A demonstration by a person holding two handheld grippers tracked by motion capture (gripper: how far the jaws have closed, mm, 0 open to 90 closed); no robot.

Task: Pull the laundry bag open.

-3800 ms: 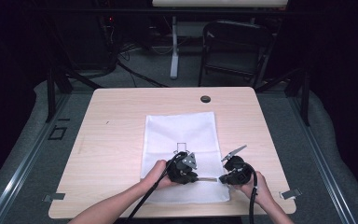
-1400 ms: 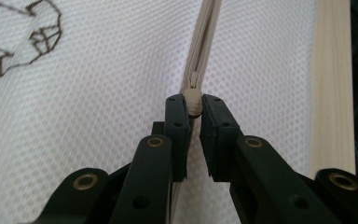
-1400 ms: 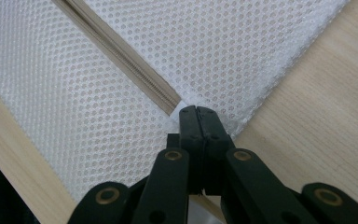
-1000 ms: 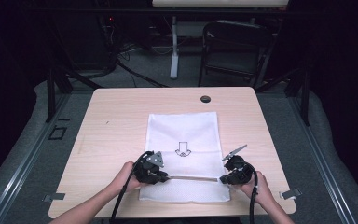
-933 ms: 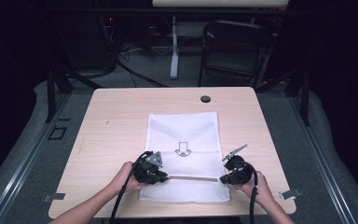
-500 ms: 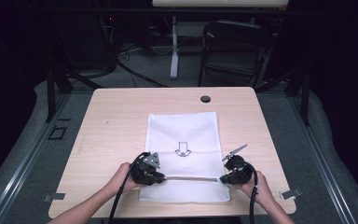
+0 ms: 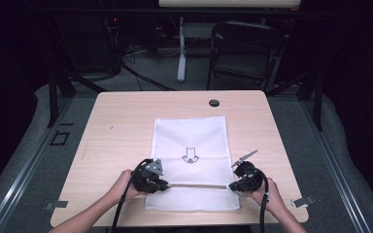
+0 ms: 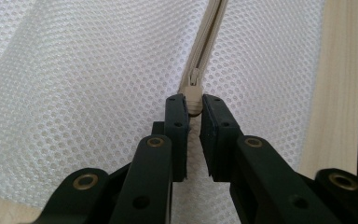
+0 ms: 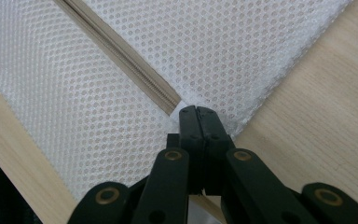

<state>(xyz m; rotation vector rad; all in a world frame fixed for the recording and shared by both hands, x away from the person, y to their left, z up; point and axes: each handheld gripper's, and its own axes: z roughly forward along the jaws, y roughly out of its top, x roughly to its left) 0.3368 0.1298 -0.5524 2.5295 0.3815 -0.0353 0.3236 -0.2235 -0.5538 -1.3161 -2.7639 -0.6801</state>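
Your left gripper [image 7: 161,184] is sitting further left along the white mesh bag [image 7: 190,145] than it was a few seconds back, when it was close to the right one, and the zipper line between the two is now showing long and straight. In the high view, the bag is lying flat mid-table, and your right gripper [image 7: 234,186] is anchoring its right edge; I'm reading this as the zip run nearing its end.

In the left gripper view, your jaws are standing narrow, pinching the beige zipper slider [image 8: 194,99]. Whether the teeth behind it are joined or parted is hard to tell.

In the right gripper view, your jaws are pressed tight on the bag's edge at the zipper end [image 9: 179,105]. Next, you're needing a steady level pull, keeping that anchor firm.
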